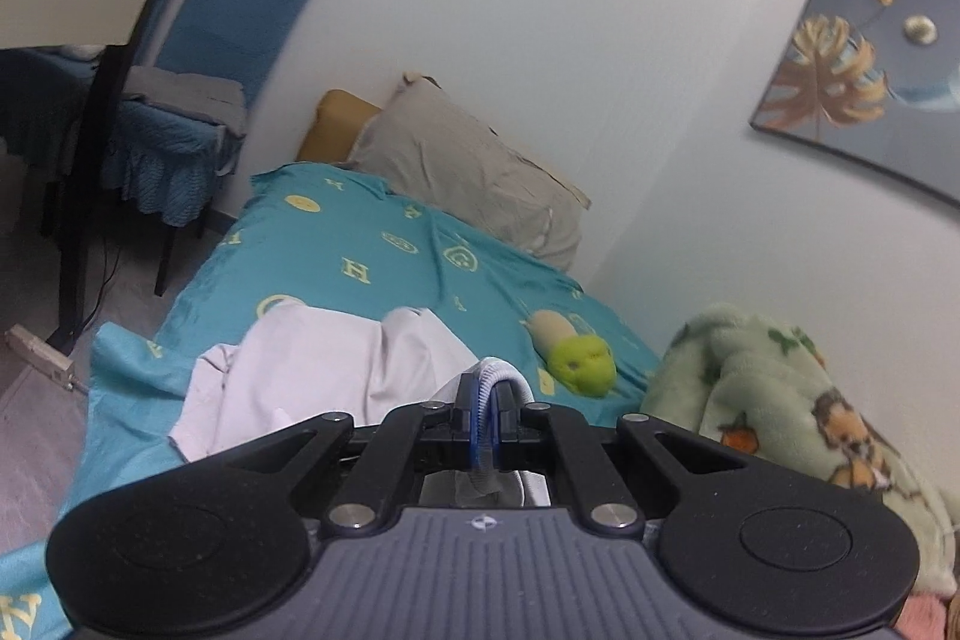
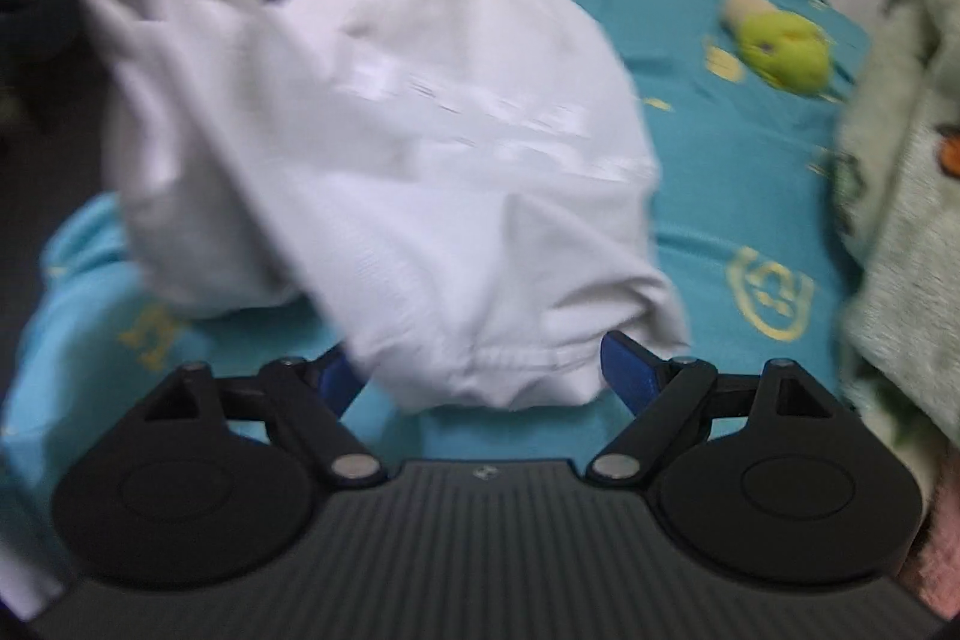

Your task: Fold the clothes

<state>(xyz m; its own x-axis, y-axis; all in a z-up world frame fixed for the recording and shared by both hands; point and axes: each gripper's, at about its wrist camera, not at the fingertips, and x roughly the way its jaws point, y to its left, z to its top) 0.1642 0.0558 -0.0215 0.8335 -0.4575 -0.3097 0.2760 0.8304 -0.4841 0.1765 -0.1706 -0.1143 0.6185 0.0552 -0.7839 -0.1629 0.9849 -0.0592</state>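
A white garment [image 1: 312, 370] lies crumpled on the teal bedsheet [image 1: 372, 244]. My left gripper [image 1: 487, 400] is shut on a fold of the white garment, which hangs down between its fingers. In the right wrist view the same white garment [image 2: 384, 172] is lifted at its far left and drapes down toward the camera, blurred. My right gripper [image 2: 480, 370] is open, its blue fingers [image 2: 627, 364] spread either side of the garment's near hem, which lies between them.
A green plush toy [image 1: 579, 355] lies on the sheet and also shows in the right wrist view [image 2: 780, 49]. A green fleece blanket [image 1: 780, 388] is heaped at the right by the wall. A grey pillow [image 1: 474, 160] sits at the bed's head. A blue-covered chair [image 1: 198, 100] stands left.
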